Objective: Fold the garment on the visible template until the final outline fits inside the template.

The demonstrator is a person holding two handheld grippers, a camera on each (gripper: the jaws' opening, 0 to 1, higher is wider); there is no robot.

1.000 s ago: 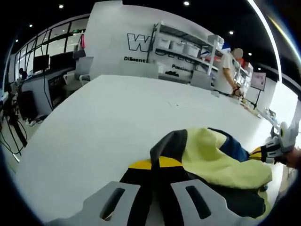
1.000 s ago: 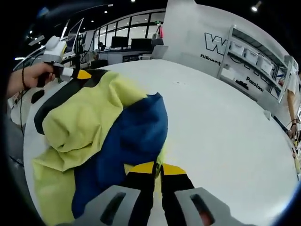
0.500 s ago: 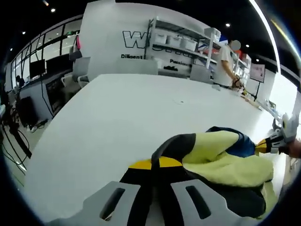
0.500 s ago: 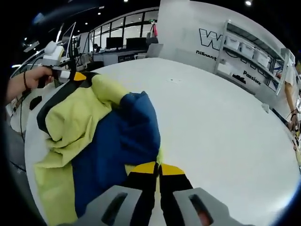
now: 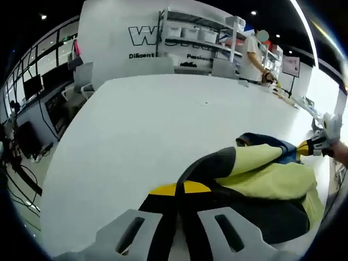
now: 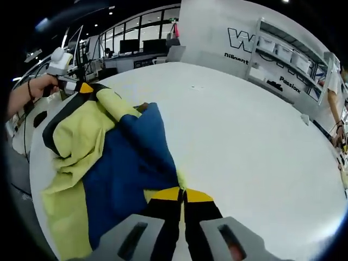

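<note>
- Yellow, blue and black cloth, the crumpled garment [image 6: 103, 168], lies at the near edge of the white round bench [image 6: 255, 152]; over the last second it has been drawn flatter and wider, its bulge lower.
- Both tools are pressed together on it: the left tool [image 5: 176, 190] pinches a black-edged fold, the right tool [image 6: 182, 191] a blue-and-yellow hem.
- I judge this spreading, not yet folding; no template outline is visible.
- Right gripper view shows the broad blue panel and the hand [image 6: 27, 92]; left gripper view shows mostly yellow and a person [image 5: 251, 54] by shelves.
</note>
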